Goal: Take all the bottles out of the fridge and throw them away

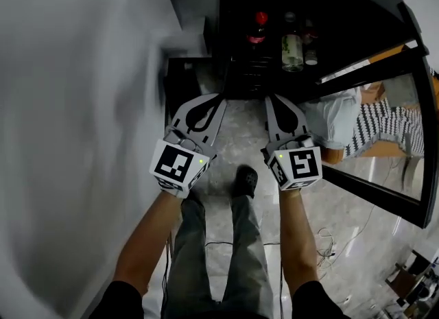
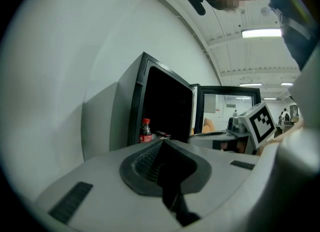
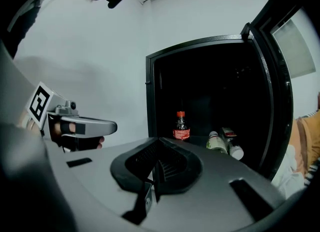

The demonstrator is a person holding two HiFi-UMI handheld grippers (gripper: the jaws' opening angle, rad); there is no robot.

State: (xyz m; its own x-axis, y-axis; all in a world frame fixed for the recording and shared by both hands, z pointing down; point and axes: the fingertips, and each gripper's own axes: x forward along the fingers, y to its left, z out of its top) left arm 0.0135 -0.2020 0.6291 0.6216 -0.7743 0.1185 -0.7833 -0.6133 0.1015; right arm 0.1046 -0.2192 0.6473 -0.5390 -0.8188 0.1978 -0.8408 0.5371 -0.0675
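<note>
a: head view: our left gripper (image 1: 218,98) and right gripper (image 1: 269,98), both closed and empty, sit before the fridge (image 1: 357,16); bottles (image 1: 292,46) inside.
b: left gripper view: red-capped bottle (image 2: 145,131) at the fridge's edge. right gripper view: pale bottles (image 3: 221,143) seem to lie; closed jaws could shove them deeper.

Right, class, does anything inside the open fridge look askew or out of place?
The green-tinted bottle and the red-labelled bottle beside it seem tipped over in the fridge, unlike the upright red-capped bottle. No spill shows.

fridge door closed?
No, the fridge door stands wide open, and a red-capped bottle shows inside.
</note>
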